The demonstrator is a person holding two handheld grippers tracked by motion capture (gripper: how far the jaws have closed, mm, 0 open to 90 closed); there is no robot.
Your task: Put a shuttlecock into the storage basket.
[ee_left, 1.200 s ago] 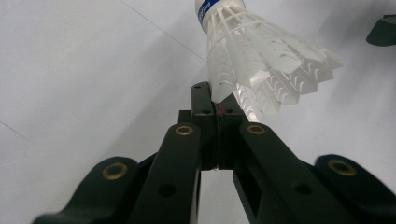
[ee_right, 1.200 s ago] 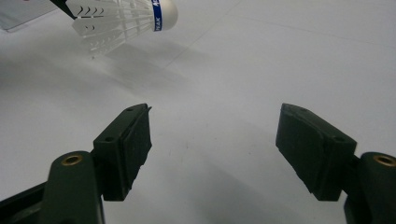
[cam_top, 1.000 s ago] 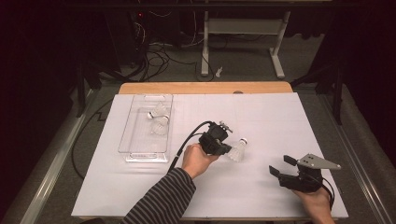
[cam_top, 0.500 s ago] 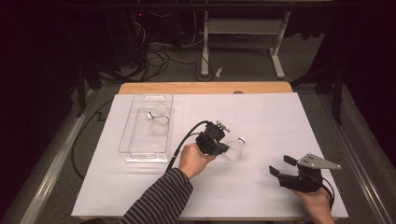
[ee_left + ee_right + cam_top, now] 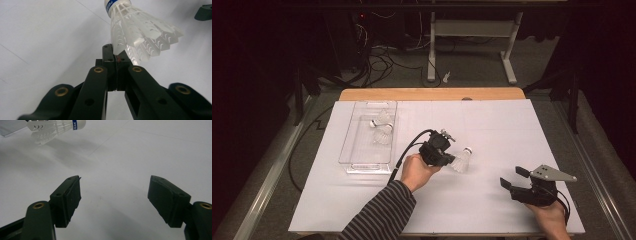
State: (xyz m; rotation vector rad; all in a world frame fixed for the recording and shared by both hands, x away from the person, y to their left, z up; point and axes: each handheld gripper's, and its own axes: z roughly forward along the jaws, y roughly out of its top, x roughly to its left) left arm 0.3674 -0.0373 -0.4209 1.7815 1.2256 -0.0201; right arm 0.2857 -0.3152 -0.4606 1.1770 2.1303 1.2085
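We count three shuttlecocks: two lie inside the clear plastic tray (image 5: 357, 162) at the upper left of the high view, one (image 5: 381, 119) nearer the far end and one (image 5: 384, 134) just below it, touching or nearly so. The third shuttlecock (image 5: 461, 161) sits at the middle of the frame, over the white table cover (image 5: 492, 125).

We see two grippers. The left gripper (image 5: 446, 159), at the centre of the high view, has its jaws pressed fully together on the edge of that third shuttlecock's skirt; in the left gripper view the shuttlecock (image 5: 135, 32) rises from the jaw tips, cork end up. The right gripper (image 5: 510, 178), at the lower right, stands wide open with nothing between its jaws, well apart from the shuttlecock.
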